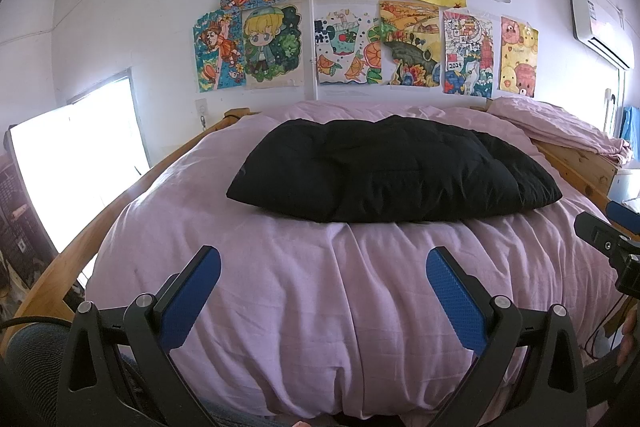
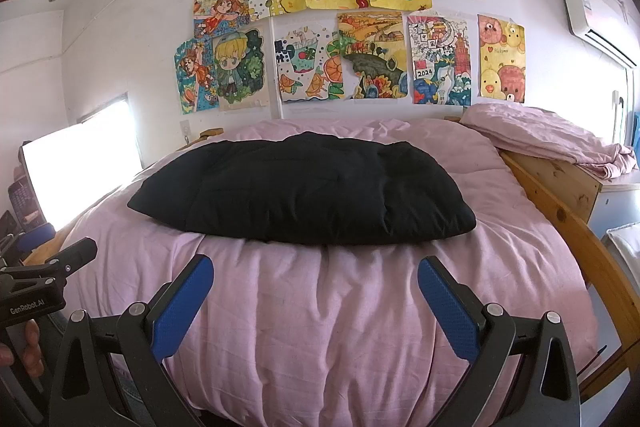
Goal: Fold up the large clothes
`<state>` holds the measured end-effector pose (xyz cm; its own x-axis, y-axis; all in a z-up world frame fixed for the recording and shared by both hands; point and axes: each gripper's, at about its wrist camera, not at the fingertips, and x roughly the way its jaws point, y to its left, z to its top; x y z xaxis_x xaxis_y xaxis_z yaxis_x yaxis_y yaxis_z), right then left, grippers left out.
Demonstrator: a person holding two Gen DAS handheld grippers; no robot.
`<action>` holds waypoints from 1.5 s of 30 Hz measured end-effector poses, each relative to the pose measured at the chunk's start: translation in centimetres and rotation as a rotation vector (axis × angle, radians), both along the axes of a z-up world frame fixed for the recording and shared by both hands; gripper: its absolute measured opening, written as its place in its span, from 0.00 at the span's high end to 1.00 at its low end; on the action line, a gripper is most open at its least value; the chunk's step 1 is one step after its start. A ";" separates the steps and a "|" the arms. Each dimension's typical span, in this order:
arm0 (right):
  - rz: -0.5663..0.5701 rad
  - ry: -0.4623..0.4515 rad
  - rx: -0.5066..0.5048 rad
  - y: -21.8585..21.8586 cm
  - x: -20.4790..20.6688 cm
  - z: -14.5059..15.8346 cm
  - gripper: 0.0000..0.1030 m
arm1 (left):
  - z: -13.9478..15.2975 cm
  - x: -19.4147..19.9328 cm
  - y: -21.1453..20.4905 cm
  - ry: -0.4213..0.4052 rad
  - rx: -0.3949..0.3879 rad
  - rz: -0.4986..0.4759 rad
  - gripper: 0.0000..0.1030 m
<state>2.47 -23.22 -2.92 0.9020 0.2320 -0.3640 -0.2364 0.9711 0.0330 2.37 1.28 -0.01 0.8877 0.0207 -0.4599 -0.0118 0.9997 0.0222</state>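
The black padded garment [image 1: 392,171] lies in the middle of the bed as a compact, roughly rectangular bundle, its edges tucked in and no sleeve or hem trailing out; judged from that shape, the folding looks finished or very nearly so, with at most a tidying press or a final fold left. Neither tool touches it. The left gripper [image 1: 323,283] hangs over the near part of the bedding with its blue pads spread wide and nothing between them, and the right gripper [image 2: 315,287] does the same just beside it, jaws wide and empty, well short of the bundle's near edge.

Going left to right across the room: a bright window [image 1: 76,171] fills the left side, washed out by daylight. Next comes the wooden bed frame [image 1: 72,251] curving around a pink duvet [image 1: 344,307], soft and creased, which gives the garment a yielding surface to rest on. On the white wall behind the bed hang two rows of colourful children's drawings [image 1: 360,11]. Further right, a folded pink sheet [image 2: 552,139] sits on the raised wooden end of the frame, apart from the black bundle. High on the far right wall is a white air conditioner [image 2: 596,23], and below it a pale cabinet edge, too cropped to tell more about
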 end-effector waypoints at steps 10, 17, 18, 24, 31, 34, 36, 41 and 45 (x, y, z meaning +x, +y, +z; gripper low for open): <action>0.000 0.002 0.001 0.1 0.0 0.0 0.00 | 0.0 0.0 0.2 0.000 0.000 -0.001 0.02; -0.001 0.002 0.001 0.1 0.0 0.1 0.00 | -0.1 0.0 0.2 0.000 0.000 -0.001 0.02; -0.002 0.002 0.001 0.1 0.0 0.0 0.00 | -0.1 0.0 0.2 0.000 0.000 -0.001 0.02; -0.001 0.002 0.002 0.1 0.0 0.0 0.00 | -0.1 0.0 0.2 -0.001 0.001 -0.003 0.02; -0.002 0.002 0.001 0.1 0.0 0.1 0.00 | -0.1 0.1 0.4 -0.001 0.001 -0.003 0.02; -0.002 0.002 0.002 0.1 0.0 0.1 0.00 | -0.1 0.1 0.4 -0.001 0.001 -0.004 0.02; -0.002 0.003 0.001 0.1 0.0 0.1 0.00 | -0.1 0.1 0.4 -0.001 0.001 -0.004 0.02; -0.003 0.002 0.002 0.2 0.0 0.1 0.00 | -0.2 0.0 0.4 -0.001 0.001 -0.004 0.02; -0.002 0.003 0.002 0.2 0.0 0.1 0.00 | -0.2 0.0 0.5 0.006 -0.003 0.000 0.02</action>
<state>2.43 -23.04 -2.83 0.9015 0.2308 -0.3661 -0.2344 0.9715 0.0352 2.42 1.75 -0.17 0.8852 0.0193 -0.4648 -0.0118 0.9997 0.0191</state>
